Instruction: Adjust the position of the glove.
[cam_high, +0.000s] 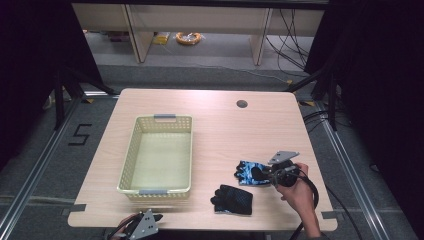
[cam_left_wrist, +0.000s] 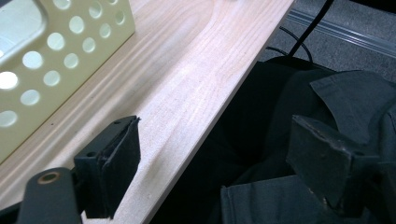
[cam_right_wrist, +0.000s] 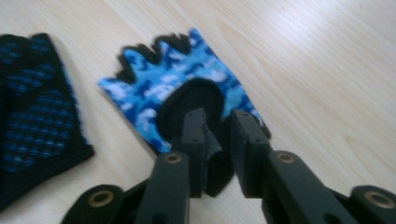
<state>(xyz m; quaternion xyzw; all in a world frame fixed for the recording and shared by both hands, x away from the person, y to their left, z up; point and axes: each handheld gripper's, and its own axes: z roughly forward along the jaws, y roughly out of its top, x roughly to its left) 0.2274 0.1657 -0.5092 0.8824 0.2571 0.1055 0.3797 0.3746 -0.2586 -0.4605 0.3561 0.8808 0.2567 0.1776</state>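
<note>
A blue camouflage fingerless glove (cam_high: 247, 172) (cam_right_wrist: 163, 88) lies flat on the wooden table (cam_high: 225, 130), right of centre. My right gripper (cam_high: 262, 174) (cam_right_wrist: 218, 128) comes at it from the right, and its jaws are shut on the black cuff at the glove's wrist end. A black fingerless glove with blue dots (cam_high: 232, 200) (cam_right_wrist: 32, 116) lies just in front of it, nearer the table's front edge. My left gripper (cam_high: 156, 218) (cam_left_wrist: 219, 168) hovers open at the front edge, below the basket, holding nothing.
A pale yellow perforated basket (cam_high: 131, 150) (cam_left_wrist: 60, 46) stands left of centre with nothing in it. A round cable hole (cam_high: 242, 104) sits near the far edge. Dark clothing (cam_left_wrist: 299, 112) lies below the table's front edge under the left gripper.
</note>
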